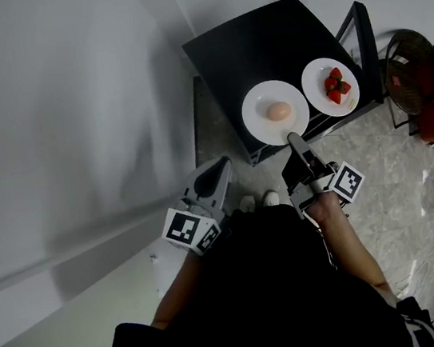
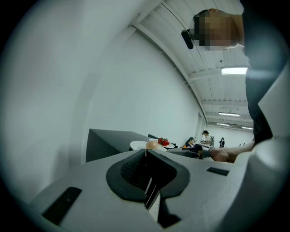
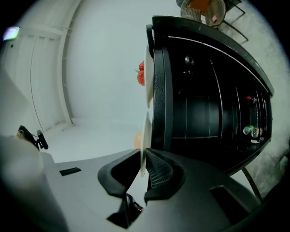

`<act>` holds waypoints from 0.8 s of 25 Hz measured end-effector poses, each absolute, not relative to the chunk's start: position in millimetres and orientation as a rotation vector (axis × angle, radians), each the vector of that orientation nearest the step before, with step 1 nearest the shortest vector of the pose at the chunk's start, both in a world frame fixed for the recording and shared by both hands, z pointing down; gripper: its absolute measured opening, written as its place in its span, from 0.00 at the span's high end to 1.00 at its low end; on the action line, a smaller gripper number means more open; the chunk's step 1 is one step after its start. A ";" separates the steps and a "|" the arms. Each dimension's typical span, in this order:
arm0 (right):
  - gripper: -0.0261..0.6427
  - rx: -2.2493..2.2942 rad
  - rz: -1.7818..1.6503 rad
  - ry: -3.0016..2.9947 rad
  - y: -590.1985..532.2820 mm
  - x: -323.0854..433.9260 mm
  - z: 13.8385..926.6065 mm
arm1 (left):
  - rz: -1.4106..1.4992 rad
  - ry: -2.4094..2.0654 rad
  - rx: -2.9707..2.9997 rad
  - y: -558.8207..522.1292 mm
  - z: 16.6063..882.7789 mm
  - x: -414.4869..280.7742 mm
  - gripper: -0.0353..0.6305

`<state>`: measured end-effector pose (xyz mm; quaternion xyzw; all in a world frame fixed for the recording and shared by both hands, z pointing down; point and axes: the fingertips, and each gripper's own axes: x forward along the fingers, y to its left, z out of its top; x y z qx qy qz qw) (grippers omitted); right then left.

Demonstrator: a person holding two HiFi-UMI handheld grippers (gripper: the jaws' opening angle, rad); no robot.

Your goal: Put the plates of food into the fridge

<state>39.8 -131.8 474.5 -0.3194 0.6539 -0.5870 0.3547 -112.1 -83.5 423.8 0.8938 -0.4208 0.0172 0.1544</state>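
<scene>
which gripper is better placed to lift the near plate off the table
Right. The right gripper has the rim of the near plate between its jaws. The left gripper is shut, empty and off to the side of the table.

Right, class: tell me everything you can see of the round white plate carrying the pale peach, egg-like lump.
The round white plate looks like glazed ceramic, shallow, with a plain rim. It lies flat at the near edge of the black square table, beside a second white plate of strawberries. A pale peach lump sits at its centre. The right gripper is shut on its near rim.
</scene>
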 end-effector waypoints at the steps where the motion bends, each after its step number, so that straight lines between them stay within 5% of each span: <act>1: 0.88 -0.828 -1.522 1.688 -131.9 40.1 475.0 | 0.049 -1.208 2.559 -83.3 424.2 -112.7 0.91; 20: 0.90 -0.803 -1.591 1.658 -79.1 51.1 475.2 | 0.014 -1.133 2.564 -59.5 424.3 -106.8 0.91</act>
